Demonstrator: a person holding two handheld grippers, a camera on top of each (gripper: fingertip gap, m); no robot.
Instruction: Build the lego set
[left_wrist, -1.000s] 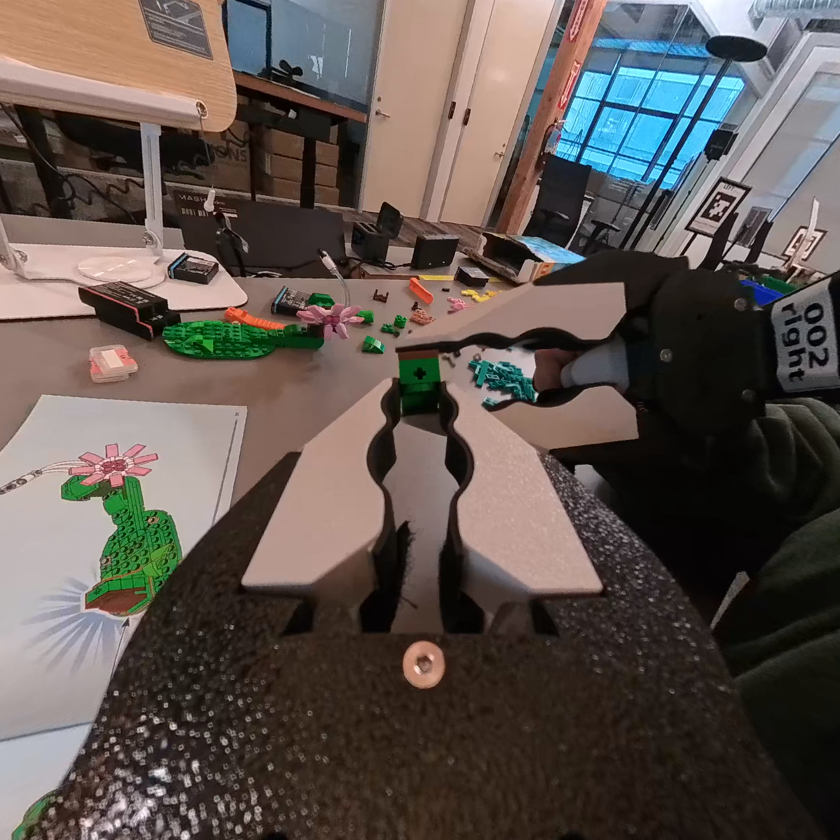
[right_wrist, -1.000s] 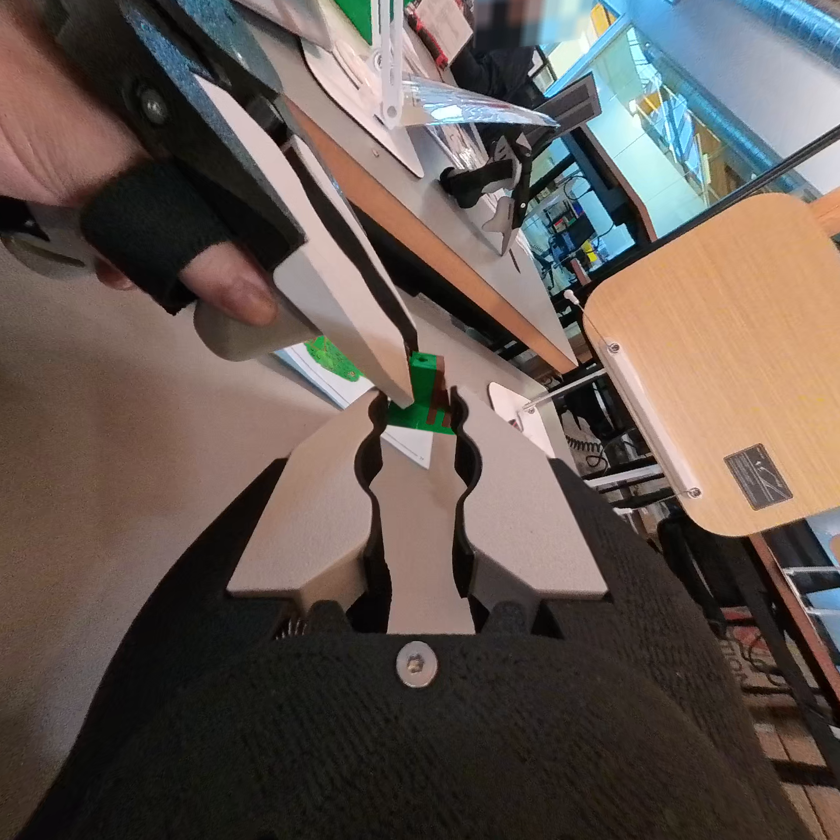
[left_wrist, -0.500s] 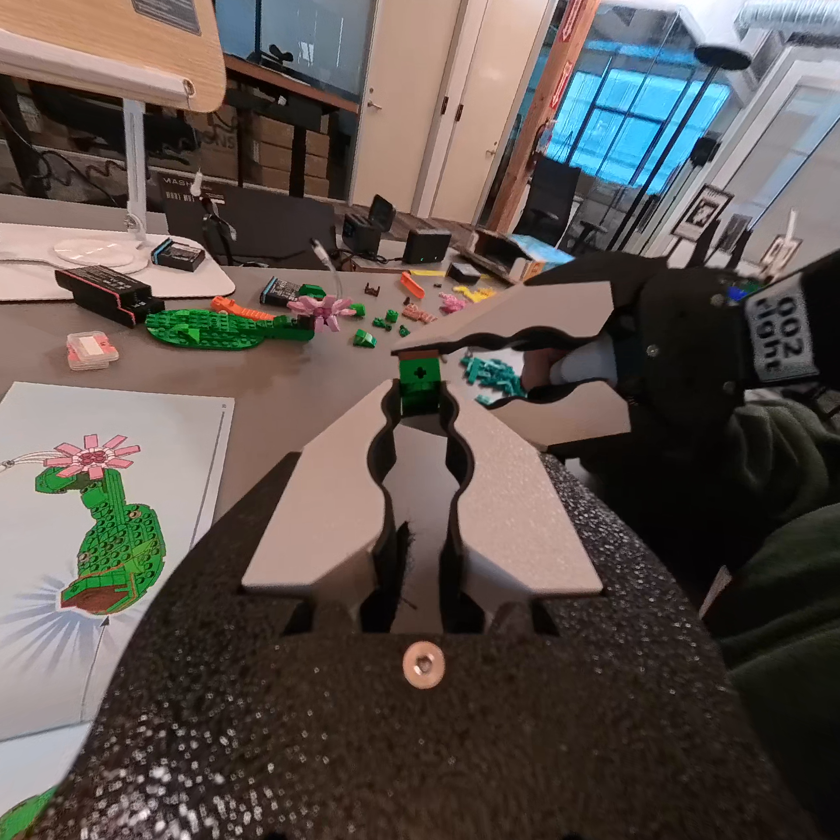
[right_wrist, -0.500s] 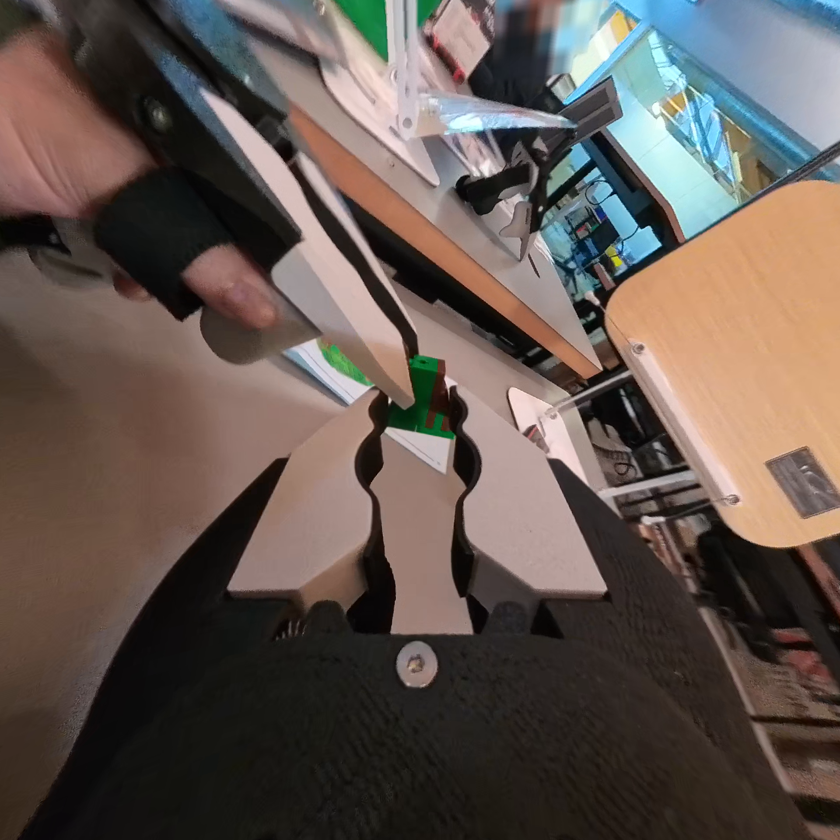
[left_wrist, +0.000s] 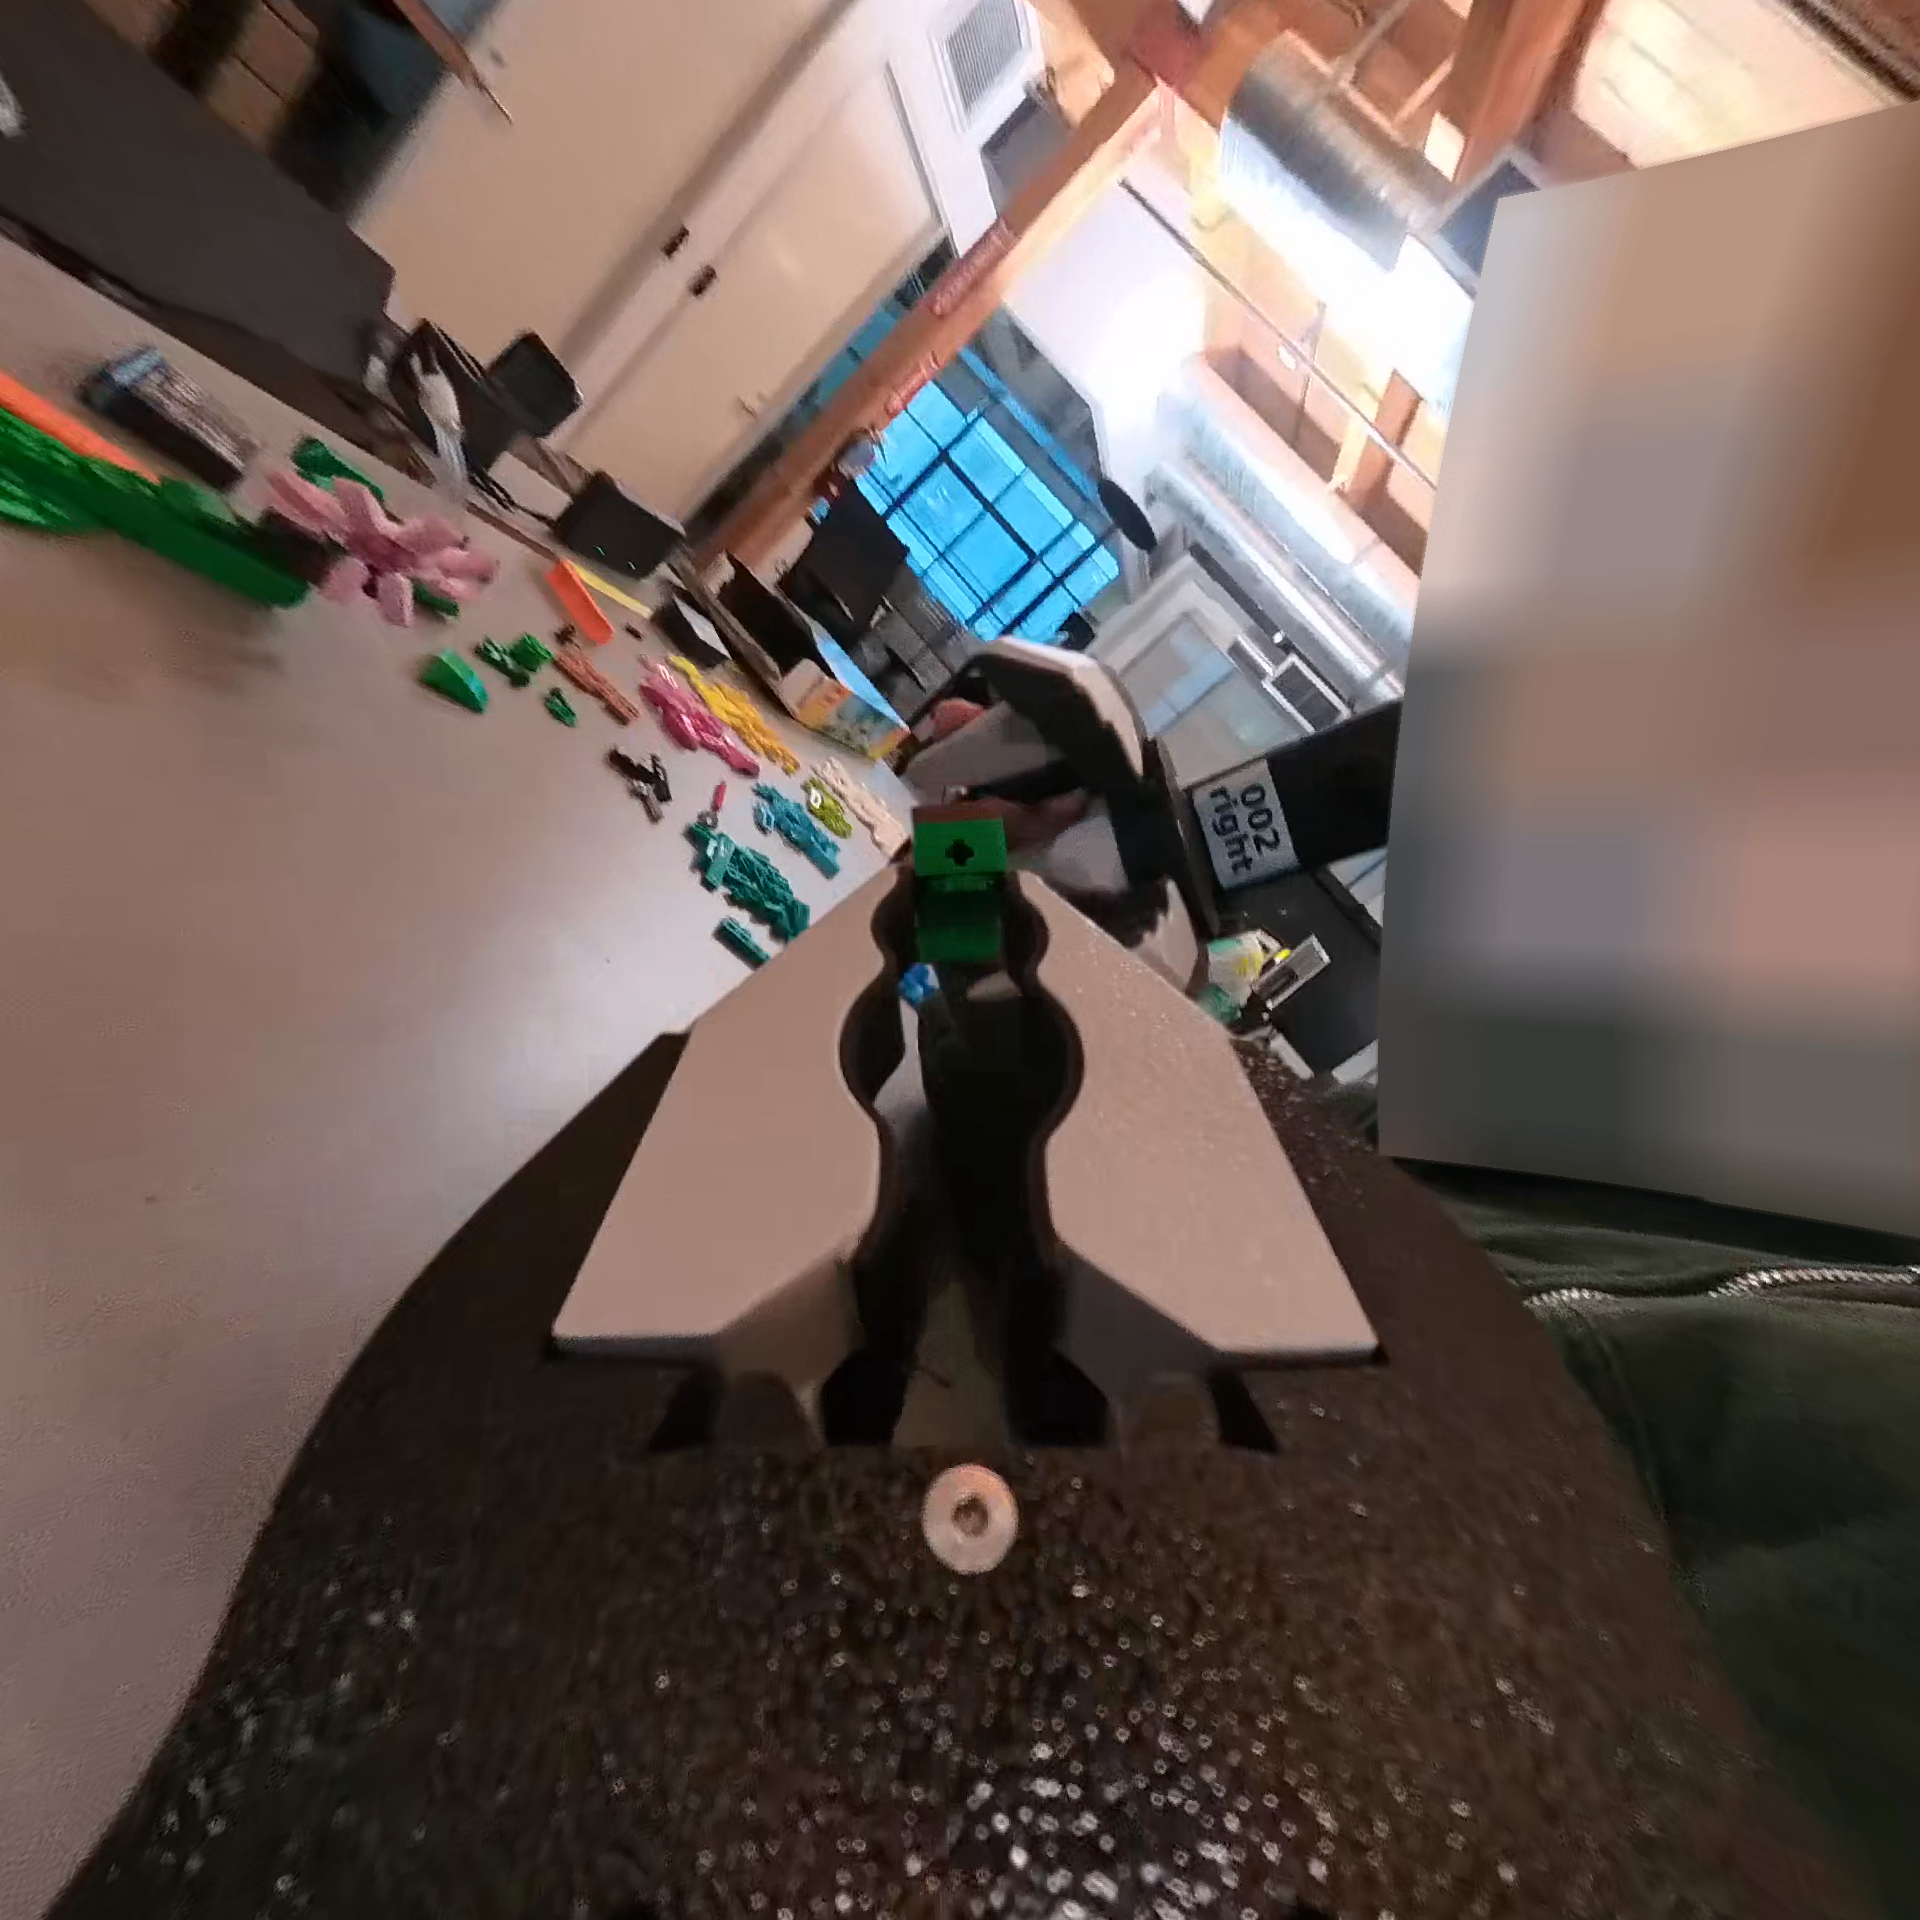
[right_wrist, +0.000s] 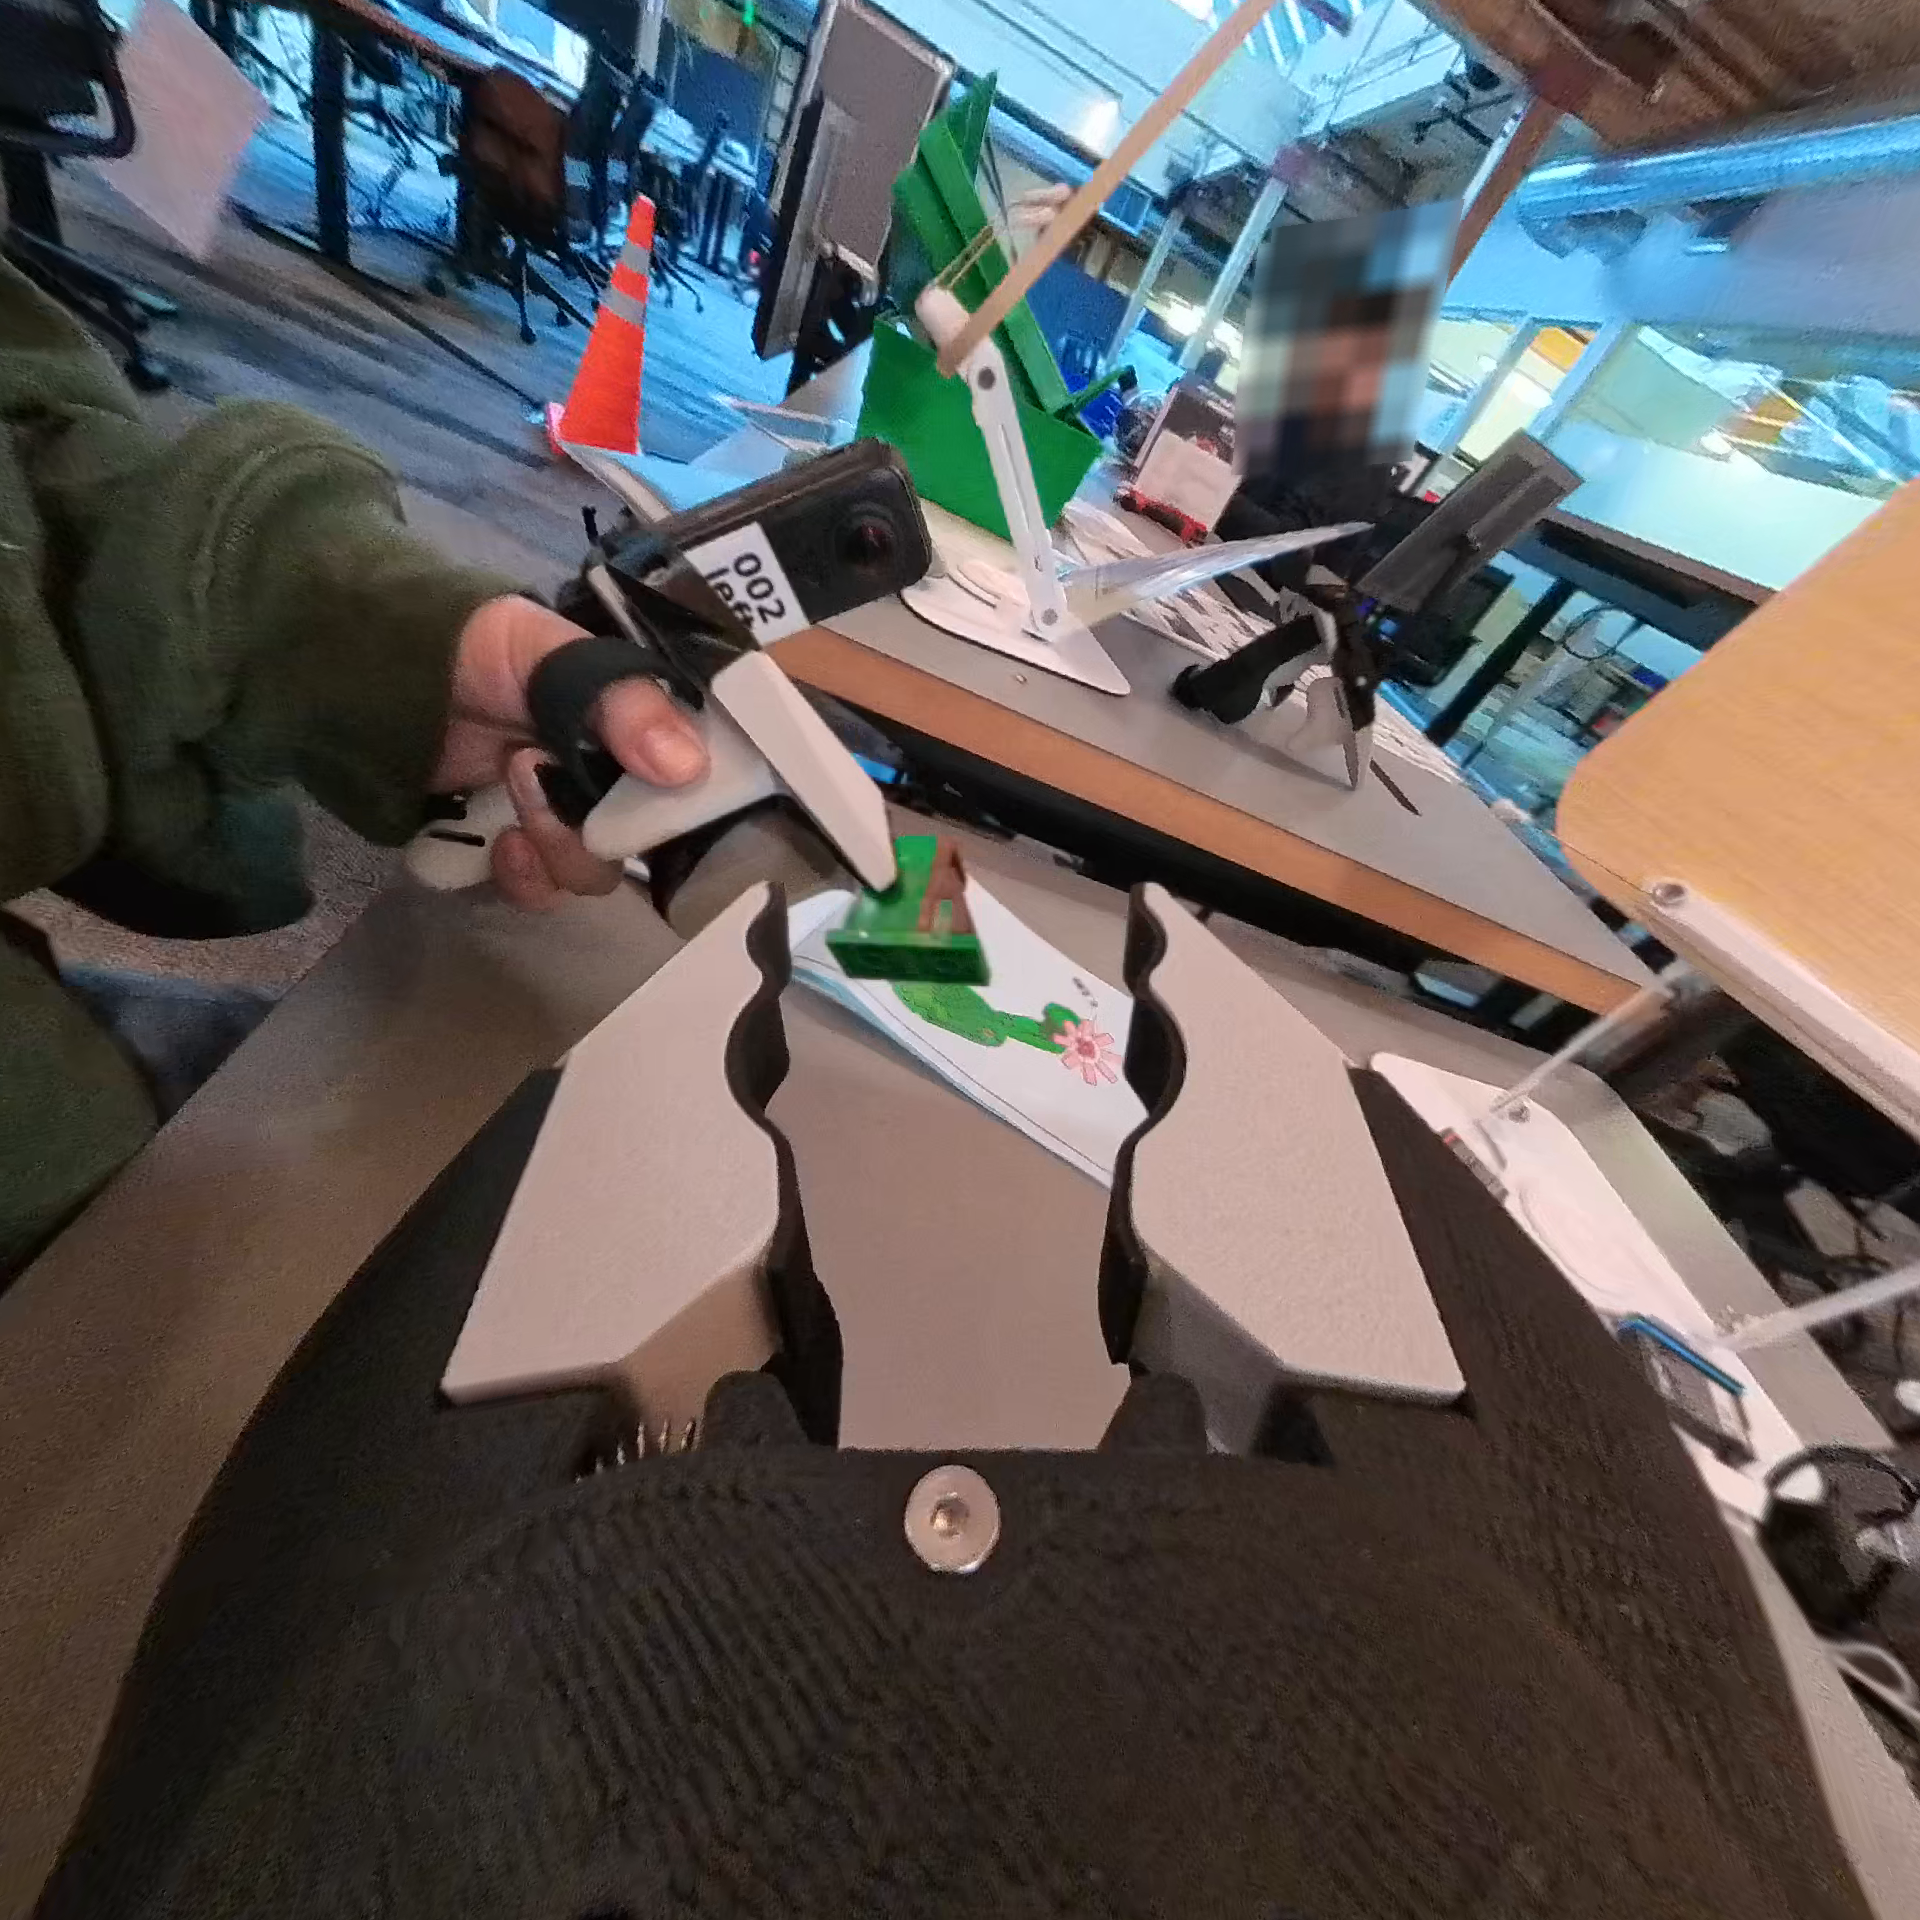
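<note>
My left gripper (left_wrist: 956, 894) is shut on a small green assembly with a brown part (left_wrist: 958, 854), held above the table. In the right wrist view the same assembly (right_wrist: 902, 940) hangs from the left gripper's tips (right_wrist: 871, 871), over the instruction sheet (right_wrist: 997, 1049). My right gripper (right_wrist: 953, 896) is open and empty, its fingers either side of the piece without touching it. It also shows farther off in the left wrist view (left_wrist: 1023, 727). A green cactus build (left_wrist: 94, 499) with a pink flower (left_wrist: 384, 540) lies on the table at the far left.
Sorted piles of small loose bricks (left_wrist: 748, 873), teal, yellow, pink and green, lie on the grey table (left_wrist: 260, 935). Black devices (left_wrist: 166, 410) stand at the back. A wooden board on a stand (right_wrist: 1766, 748) is at the right. A person's green sleeve (right_wrist: 187, 623) is at the left. From either gripper's tips it is about 25 cm to the green cactus build (left_wrist: 94, 499).
My right gripper has opened, let go of the green assembly and drawn back. My left gripper keeps hold of it and has tilted, so both views swung.
</note>
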